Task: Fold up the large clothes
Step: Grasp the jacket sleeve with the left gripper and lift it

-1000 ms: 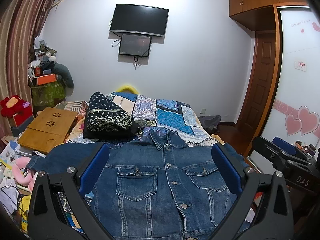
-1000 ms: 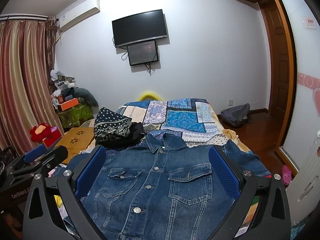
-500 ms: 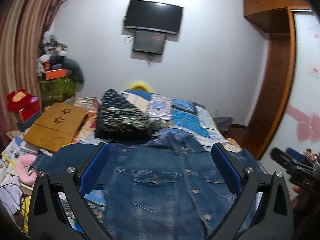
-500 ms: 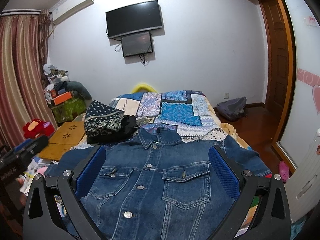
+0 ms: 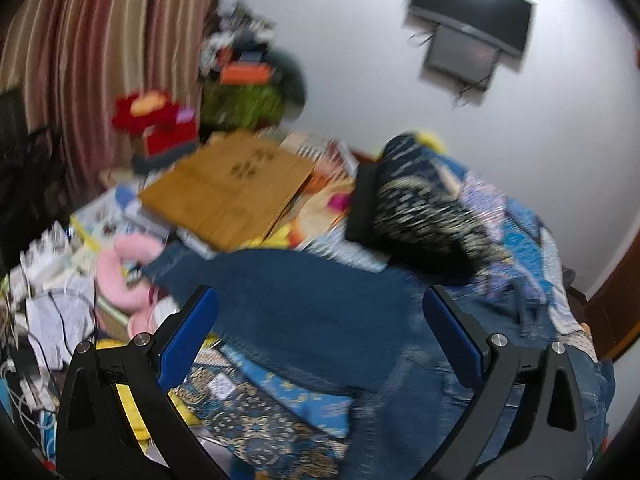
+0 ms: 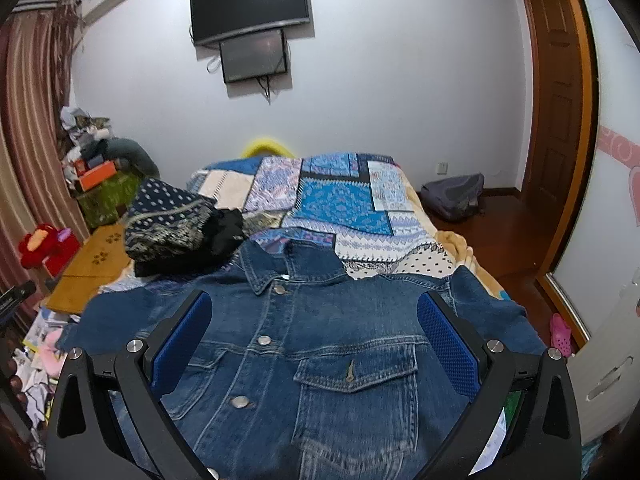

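While the denim jacket (image 6: 320,344) lies flat and face up on the bed (image 6: 340,204), buttoned, collar toward the far wall and sleeves spread to both sides, no fold has been made yet. Its left sleeve (image 5: 280,280) reaches the bed's cluttered edge, near a pink cushion (image 5: 124,272) and loose papers; a careless grab there could, I judge, catch clutter or drag the jacket askew. A stack of folded clothes (image 6: 176,224) sits just beyond the shoulder. The left claw (image 5: 320,320) is spread wide and empty, angled toward that sleeve in a blurred view. The right claw (image 6: 314,324) hovers over the chest, spread and empty too.
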A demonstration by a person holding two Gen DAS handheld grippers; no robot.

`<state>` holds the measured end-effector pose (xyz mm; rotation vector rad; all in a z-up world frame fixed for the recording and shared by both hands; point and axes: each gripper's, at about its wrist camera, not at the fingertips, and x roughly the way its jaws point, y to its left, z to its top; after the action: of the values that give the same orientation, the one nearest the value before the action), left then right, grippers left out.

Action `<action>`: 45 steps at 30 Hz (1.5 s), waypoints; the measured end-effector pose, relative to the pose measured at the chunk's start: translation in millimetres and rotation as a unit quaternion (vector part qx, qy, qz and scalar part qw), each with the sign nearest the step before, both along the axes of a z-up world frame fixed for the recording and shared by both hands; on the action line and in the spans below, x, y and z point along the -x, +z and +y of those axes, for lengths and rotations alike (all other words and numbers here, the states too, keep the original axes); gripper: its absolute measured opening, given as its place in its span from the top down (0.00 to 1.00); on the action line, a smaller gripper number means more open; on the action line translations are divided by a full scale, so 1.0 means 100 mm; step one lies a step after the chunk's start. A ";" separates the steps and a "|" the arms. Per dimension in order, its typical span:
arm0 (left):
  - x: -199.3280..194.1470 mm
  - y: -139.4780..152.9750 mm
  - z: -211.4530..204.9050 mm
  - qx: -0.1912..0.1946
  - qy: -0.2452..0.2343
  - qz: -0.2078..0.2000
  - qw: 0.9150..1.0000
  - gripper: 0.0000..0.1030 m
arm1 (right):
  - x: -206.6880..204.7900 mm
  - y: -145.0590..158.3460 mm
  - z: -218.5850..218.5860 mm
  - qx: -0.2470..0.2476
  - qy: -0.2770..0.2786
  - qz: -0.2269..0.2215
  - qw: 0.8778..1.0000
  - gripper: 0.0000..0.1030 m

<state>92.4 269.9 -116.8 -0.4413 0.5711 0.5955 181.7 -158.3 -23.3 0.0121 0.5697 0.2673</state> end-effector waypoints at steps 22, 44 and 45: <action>-0.08 -1.98 1.54 0.338 0.051 0.028 0.939 0.35 | -0.62 -0.54 0.20 0.018 -0.003 0.110 0.994 0.01; -0.71 -0.28 0.76 0.028 -0.043 0.019 0.999 0.88 | -0.57 -0.45 0.06 0.018 -0.011 0.093 0.995 0.01; -0.76 -0.18 0.69 0.023 -0.054 0.010 0.998 0.89 | -0.56 -0.45 0.04 0.015 -0.011 0.093 0.995 0.01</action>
<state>168.1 339.1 -135.2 -0.4450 0.6239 0.4855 237.6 -154.0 -67.8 0.0136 0.7587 0.2371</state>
